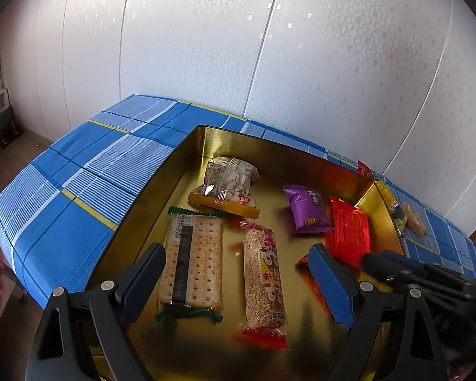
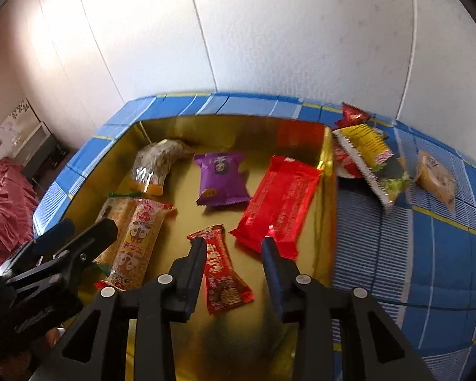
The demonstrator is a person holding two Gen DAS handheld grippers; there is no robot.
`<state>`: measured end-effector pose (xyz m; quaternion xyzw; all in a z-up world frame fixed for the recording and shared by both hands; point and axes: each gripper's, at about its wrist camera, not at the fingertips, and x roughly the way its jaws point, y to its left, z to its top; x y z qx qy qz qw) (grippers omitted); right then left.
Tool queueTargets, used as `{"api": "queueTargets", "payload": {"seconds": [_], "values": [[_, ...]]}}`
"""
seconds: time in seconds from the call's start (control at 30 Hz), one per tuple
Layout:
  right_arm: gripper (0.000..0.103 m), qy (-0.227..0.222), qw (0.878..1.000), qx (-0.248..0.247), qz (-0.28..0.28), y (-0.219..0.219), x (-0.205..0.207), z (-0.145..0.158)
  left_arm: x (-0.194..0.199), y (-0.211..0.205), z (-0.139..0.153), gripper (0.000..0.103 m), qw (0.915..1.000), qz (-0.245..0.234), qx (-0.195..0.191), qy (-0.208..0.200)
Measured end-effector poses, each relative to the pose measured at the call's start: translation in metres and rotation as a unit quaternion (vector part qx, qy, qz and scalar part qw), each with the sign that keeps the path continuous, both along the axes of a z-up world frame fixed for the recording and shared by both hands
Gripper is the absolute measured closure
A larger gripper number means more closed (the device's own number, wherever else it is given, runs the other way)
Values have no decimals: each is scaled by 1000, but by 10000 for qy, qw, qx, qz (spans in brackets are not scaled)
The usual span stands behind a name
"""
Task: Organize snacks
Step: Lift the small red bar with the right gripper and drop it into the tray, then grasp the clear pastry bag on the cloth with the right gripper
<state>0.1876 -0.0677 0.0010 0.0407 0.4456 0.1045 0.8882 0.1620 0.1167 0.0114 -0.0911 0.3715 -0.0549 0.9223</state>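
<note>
Right claw (image 2: 233, 247) hangs over the near part of the gold tin (image 2: 328, 146), its jaws partly apart with nothing clamped; a small red snack packet (image 2: 222, 270) lies flat on the tin floor just beneath them. Left claw (image 1: 238, 273) stands wide apart and empty above the cracker pack (image 1: 192, 263) and the puffed-rice bar (image 1: 263, 282). More snacks (image 2: 374, 162) wait on the blue checked cloth (image 2: 444, 254) of the table, right of the tin.
</note>
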Motion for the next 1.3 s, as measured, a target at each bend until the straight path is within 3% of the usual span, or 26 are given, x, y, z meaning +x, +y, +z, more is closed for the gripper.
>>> {"api": "queueTargets", "payload": {"seconds": [0.27, 0.47, 0.67, 0.8, 0.87, 0.93, 1.0, 1.1, 1.3], "values": [[67, -415, 9971, 2, -643, -82, -21, 21, 1, -2, -1, 11, 10000, -27, 13, 7], [67, -228, 9889, 91, -1463, -174, -36, 3, 1, -10, 1, 11, 9999, -143, -50, -49], [66, -48, 9827, 68, -1848, -230, -46, -20, 0, -22, 3, 10, 9994, -299, -108, -116], [58, -171, 9844, -37, -1751, -243, -34, -22, 1, -30, 3, 10, 9992, -369, -135, -117], [45, -221, 9861, -215, -1632, -243, -19, -19, 2, -34, 3, 10, 9991, -396, -128, -116], [40, -252, 9875, -333, -1522, -243, -2, -14, 3, -37, 3, 10, 9990, -397, -142, -123], [40, -288, 9879, -384, -1472, -244, 12, -10, 4, -38, 4, 10, 9989, -399, -200, -149], [32, -261, 9872, -430, -1513, -244, 43, -4, 7, -39, 3, 10, 9988, -378, -264, -153], [31, 13, 9830, -300, -1811, -236, 104, -7, 8, -40, 5, 10, 9985, -367, -359, -202]]}}
